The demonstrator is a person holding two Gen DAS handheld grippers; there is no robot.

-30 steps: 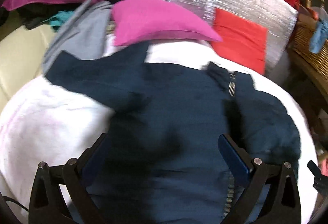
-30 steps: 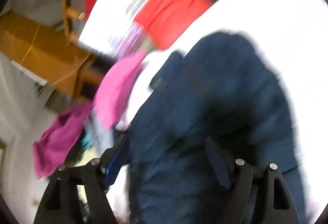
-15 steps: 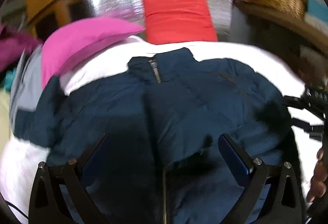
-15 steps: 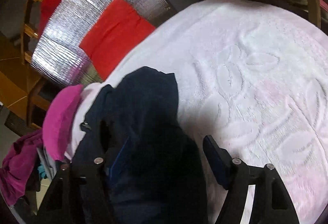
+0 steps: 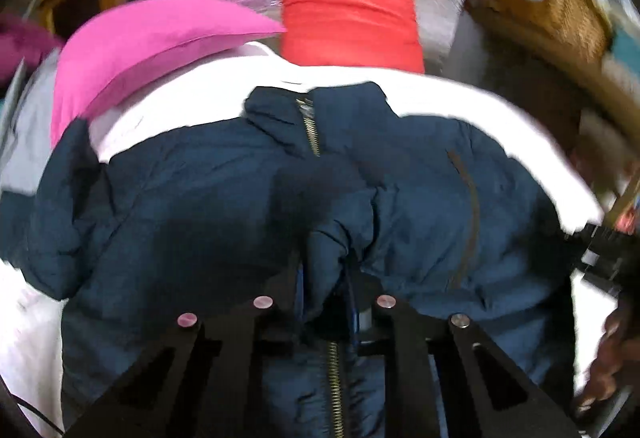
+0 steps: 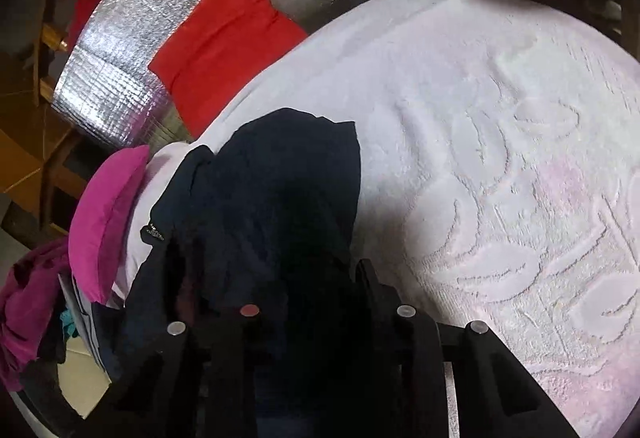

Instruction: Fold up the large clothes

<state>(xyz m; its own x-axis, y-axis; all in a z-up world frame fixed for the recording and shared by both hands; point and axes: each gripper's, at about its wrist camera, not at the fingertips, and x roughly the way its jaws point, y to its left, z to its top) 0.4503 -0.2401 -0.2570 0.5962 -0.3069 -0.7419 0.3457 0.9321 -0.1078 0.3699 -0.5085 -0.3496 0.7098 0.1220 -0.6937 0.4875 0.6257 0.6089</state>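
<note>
On the white towel (image 5: 460,101), in the left wrist view, a navy jacket (image 5: 200,197) lies spread, collar toward a pink pillow (image 5: 160,37) and red cloth (image 5: 348,21). Left gripper (image 5: 326,302) is clamped on a fold of the jacket beside the zipper (image 5: 310,127).

From the right wrist, the right gripper (image 6: 304,302) pinches the jacket's (image 6: 280,189) edge, bunched over the embossed towel (image 6: 500,157).

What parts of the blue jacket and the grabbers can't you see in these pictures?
- Left wrist view: the navy jacket's bottom hem runs off the lower edge; the left gripper's fingertips are buried in a pinched fold.
- Right wrist view: the right gripper's tips vanish in dark fabric, so its hold is unclear; the jacket there is shadowed, its seams lost.
</note>
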